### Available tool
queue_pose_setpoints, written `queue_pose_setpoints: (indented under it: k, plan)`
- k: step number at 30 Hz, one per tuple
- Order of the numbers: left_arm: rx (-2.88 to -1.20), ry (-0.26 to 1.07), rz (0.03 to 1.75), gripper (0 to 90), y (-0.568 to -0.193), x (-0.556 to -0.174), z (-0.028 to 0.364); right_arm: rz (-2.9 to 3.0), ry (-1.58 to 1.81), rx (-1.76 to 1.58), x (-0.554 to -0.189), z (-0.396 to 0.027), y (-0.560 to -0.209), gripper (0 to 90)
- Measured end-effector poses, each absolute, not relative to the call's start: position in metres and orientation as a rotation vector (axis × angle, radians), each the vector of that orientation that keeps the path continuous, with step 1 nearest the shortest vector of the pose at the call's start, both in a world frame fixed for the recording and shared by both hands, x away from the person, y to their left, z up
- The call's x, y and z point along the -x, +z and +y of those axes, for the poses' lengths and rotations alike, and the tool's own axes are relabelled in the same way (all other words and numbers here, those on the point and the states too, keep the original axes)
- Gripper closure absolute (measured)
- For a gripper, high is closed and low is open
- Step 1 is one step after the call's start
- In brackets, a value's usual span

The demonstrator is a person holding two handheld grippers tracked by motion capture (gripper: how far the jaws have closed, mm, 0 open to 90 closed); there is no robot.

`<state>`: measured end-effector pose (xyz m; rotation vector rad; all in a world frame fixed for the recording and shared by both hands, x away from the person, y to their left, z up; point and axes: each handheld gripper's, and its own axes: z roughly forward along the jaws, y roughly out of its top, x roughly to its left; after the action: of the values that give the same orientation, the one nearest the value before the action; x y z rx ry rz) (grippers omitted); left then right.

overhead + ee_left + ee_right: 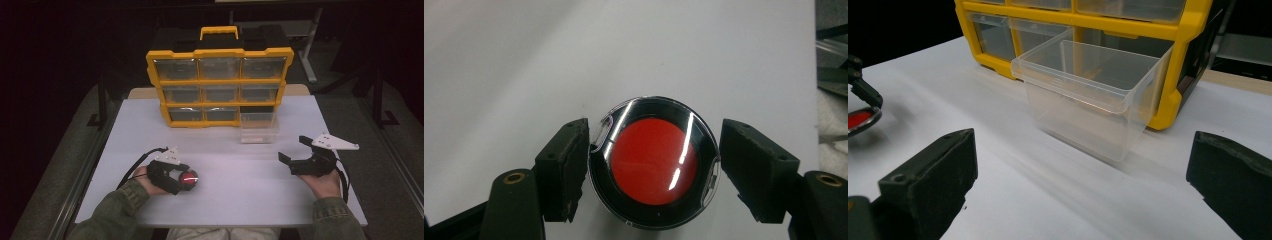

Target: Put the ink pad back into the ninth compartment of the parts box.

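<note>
Left gripper view looks straight down on a round black-rimmed case with a red centre [654, 161], sitting between the two black pads [564, 170], which press on its left and right edges, so the left gripper [186, 176] is clamped on it just above the white table [240, 200]. Over on the right, the right gripper [295, 152] has its jaws wide apart with nothing between them. Beyond it a clear drawer [1090, 97] stands on the table, pulled out in front of the yellow organizer [220, 85].
</note>
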<state>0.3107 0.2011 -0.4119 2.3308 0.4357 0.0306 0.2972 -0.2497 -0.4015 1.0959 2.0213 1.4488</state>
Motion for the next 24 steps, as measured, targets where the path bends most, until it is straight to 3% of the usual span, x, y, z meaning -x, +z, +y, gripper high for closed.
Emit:
queue_pose_setpoints:
  k: [24]
  plan:
    - [-2.315, -0.017, 0.425, 29.7, -0.381, -0.326, 0.196, 2.002, 1.451, -1.105, -0.295, -0.253, -0.399, 0.0]
